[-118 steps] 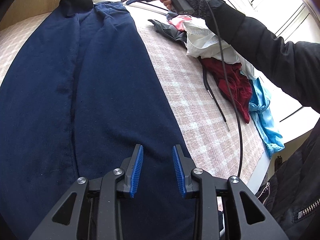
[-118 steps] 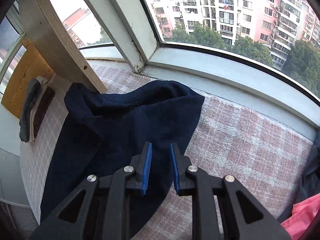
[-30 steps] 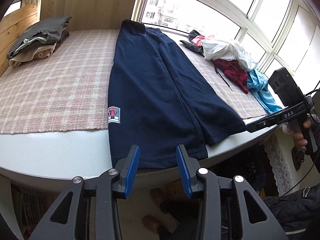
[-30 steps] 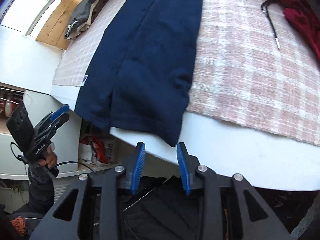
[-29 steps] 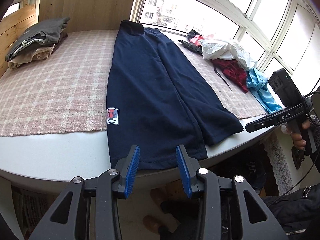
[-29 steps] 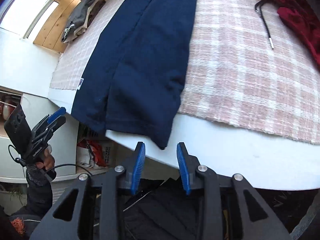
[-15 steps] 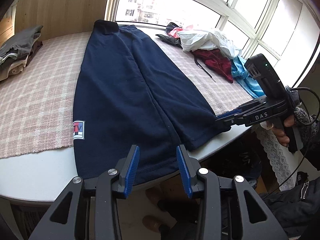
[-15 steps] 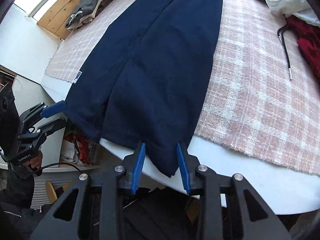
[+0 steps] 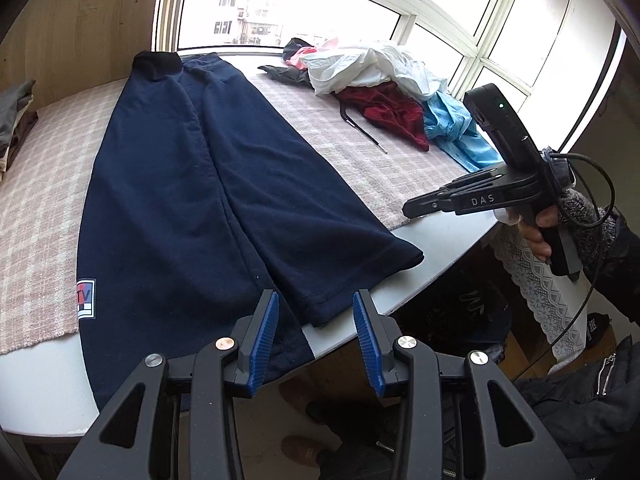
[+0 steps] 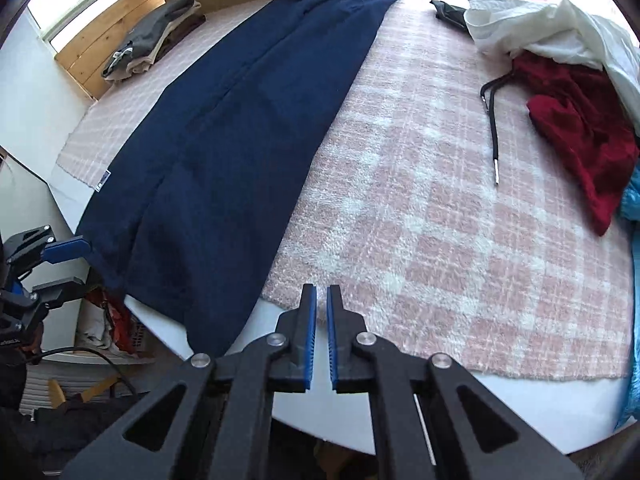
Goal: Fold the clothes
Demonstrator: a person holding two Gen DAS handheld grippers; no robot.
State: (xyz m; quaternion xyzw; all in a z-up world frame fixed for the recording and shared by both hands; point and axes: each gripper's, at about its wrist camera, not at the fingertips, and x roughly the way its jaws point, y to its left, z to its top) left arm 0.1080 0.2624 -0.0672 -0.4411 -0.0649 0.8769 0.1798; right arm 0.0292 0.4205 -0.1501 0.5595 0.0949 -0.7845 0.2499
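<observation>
Two hand-held grippers hold nothing: left [image 9: 316, 332] open, right [image 10: 321, 332] shut, near trousers [image 9: 192, 184].

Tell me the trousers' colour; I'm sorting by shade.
Dark navy blue trousers, with a small red, white and blue patch. Clearest in the left wrist view.

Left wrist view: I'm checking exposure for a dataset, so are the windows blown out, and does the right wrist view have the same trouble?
Left wrist view: the window panes are washed out near white, yet the navy trousers keep seam detail. Right wrist view: sun glare bleaches the white garment; the plaid blanket is sharp; straight edges bow near the rim.
</observation>
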